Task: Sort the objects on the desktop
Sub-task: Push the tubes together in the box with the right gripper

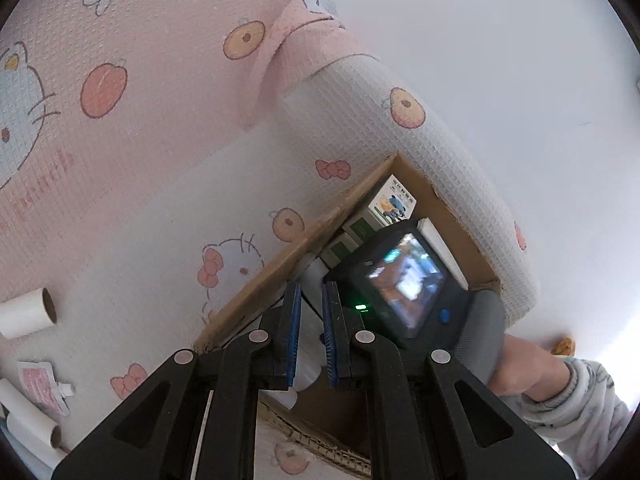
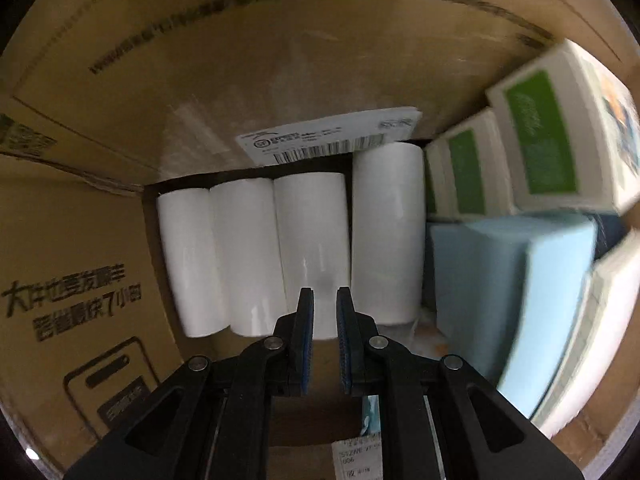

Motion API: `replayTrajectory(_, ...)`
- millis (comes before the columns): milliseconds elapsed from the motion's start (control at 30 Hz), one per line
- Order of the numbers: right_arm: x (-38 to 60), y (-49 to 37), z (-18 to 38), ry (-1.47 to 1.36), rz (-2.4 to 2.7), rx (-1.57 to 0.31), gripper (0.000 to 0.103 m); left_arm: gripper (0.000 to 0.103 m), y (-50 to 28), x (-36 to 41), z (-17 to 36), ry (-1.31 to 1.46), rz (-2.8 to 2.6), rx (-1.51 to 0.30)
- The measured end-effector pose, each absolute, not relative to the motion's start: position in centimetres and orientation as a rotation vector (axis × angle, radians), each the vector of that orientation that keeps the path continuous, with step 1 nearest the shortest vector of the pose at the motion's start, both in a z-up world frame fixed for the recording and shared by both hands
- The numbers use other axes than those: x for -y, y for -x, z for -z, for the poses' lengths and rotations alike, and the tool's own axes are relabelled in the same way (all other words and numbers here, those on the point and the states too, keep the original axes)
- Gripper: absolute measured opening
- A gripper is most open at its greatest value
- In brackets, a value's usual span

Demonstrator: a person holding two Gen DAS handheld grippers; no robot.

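In the right wrist view my right gripper [image 2: 325,300] is inside a cardboard box [image 2: 248,76], open by a narrow gap and empty, just above several white rolls [image 2: 310,248] lying side by side on the box floor. In the left wrist view my left gripper [image 1: 311,296] hovers over the box rim [image 1: 280,264], jaws slightly apart and holding nothing. The right gripper's body with its lit screen [image 1: 404,280] is in the box in front of it. More white rolls [image 1: 28,312] lie on the pink cartoon-print cloth [image 1: 132,128] at the left.
Inside the box, white-and-green cartons [image 2: 548,140] and a light blue box [image 2: 516,288] are packed at the right. A small pink pouch [image 1: 42,386] lies on the cloth by another roll [image 1: 32,428]. A sleeved hand [image 1: 532,372] holds the right gripper.
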State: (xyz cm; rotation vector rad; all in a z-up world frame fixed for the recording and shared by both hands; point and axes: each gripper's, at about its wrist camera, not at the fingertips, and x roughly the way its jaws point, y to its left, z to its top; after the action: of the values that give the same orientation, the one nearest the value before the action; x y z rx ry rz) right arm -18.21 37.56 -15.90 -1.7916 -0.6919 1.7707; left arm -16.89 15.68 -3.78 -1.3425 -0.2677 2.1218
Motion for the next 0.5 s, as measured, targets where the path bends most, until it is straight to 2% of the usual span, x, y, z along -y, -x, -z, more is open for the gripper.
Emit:
replayTrajectory(67, -37.6, 18.6, 16.6, 1.787, -1.731, 0.713, 0.009, 0.012, 16.9, -15.9, 3.6, 1.334, -2.123, 0.259)
replayTrajectory(167, -36.2, 18.9, 17.6, 1.708, -1.654, 0.890, 0.008, 0.012, 16.8, -16.1, 3.4, 1.328, -2.125, 0.244)
replayTrajectory(233, -35.9, 19.1, 18.1, 1.711, -1.617, 0.924, 0.008, 0.012, 16.8, -16.0, 3.4, 1.334, -2.123, 0.249)
replayTrajectory(500, -35.2, 18.8, 18.1, 1.690, -1.581, 0.942, 0.007, 0.012, 16.4, -15.4, 3.8, 1.367, -2.097, 0.280)
